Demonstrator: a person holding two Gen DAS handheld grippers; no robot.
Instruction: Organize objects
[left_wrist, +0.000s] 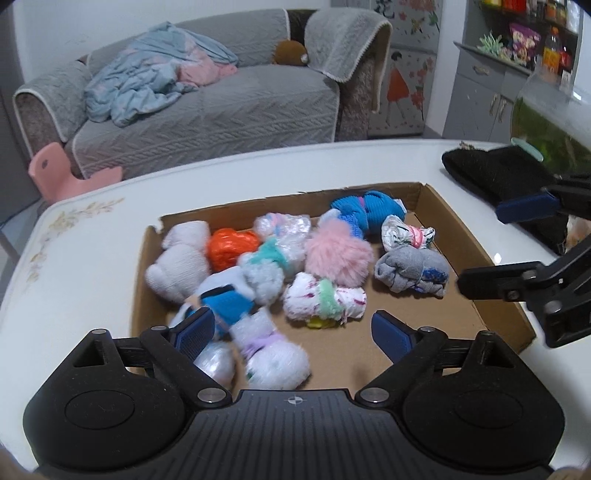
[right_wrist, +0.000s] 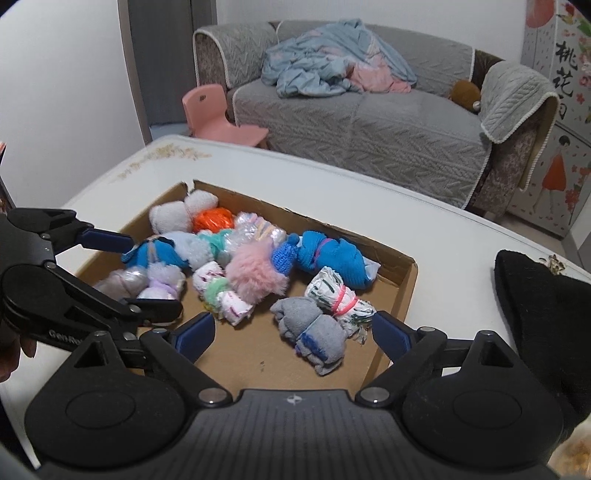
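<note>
Lengthwise, grey sock roll (right_wrist: 314, 332) lies near-to-far in cardboard tray (right_wrist: 406, 284) (both grippers (left_wrist: 293, 332) (right_wrist: 293, 332) released, empty).

I see a matt brown cardboard tray (left_wrist: 436, 206) on the glossy white surface (left_wrist: 258, 173). Inside it, the pink bundle (left_wrist: 338, 254) looks fluffy, the grey bundle (right_wrist: 314, 332) soft knit cloth, the orange one (left_wrist: 231, 247) shiny plastic.

Both grippers (left_wrist: 293, 330) (right_wrist: 293, 332) are showing matte black ribbed housings, silver screws, and blue pads on the fingers (left_wrist: 389, 334).
</note>
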